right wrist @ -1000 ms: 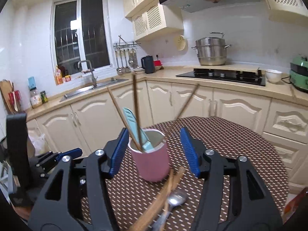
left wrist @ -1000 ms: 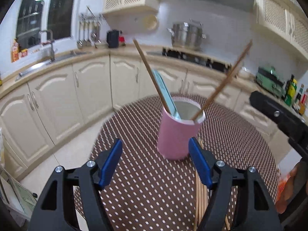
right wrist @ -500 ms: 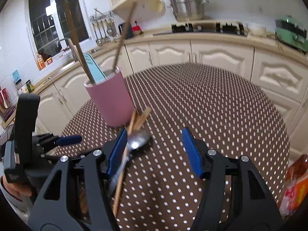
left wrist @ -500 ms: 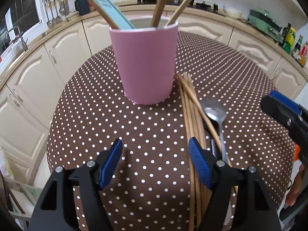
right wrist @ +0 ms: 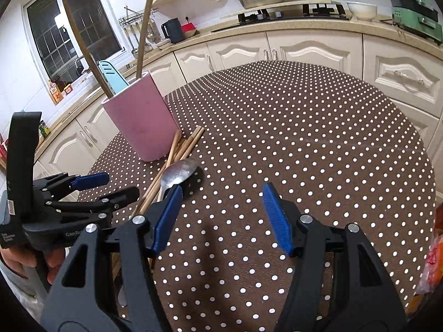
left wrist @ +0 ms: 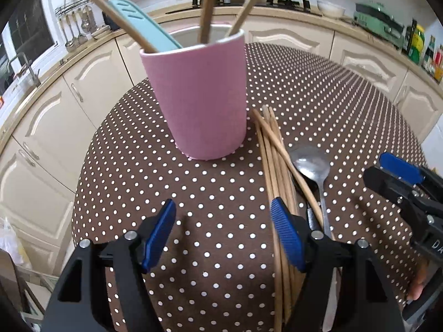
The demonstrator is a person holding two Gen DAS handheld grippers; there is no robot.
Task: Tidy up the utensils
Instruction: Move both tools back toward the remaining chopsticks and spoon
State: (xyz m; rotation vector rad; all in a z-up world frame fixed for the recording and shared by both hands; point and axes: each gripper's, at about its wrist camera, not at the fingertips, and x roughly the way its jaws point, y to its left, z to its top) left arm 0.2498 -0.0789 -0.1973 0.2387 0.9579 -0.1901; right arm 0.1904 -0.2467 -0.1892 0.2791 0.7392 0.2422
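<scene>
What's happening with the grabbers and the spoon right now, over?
Left gripper and right gripper: jaws open, empty. Spoon and chopsticks loose on table beside pink cup. Nothing blocking.

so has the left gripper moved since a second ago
Yes. The left gripper has come down toward the polka-dot table: the pink cup now looms larger and higher in its view, and the loose chopsticks lie beside its right finger.

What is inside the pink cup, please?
The pink cup holds three wooden sticks, probably chopsticks, and a light blue utensil; all stand out above the rim. Their lower ends and the cup's bottom are hidden by its wall.
</scene>
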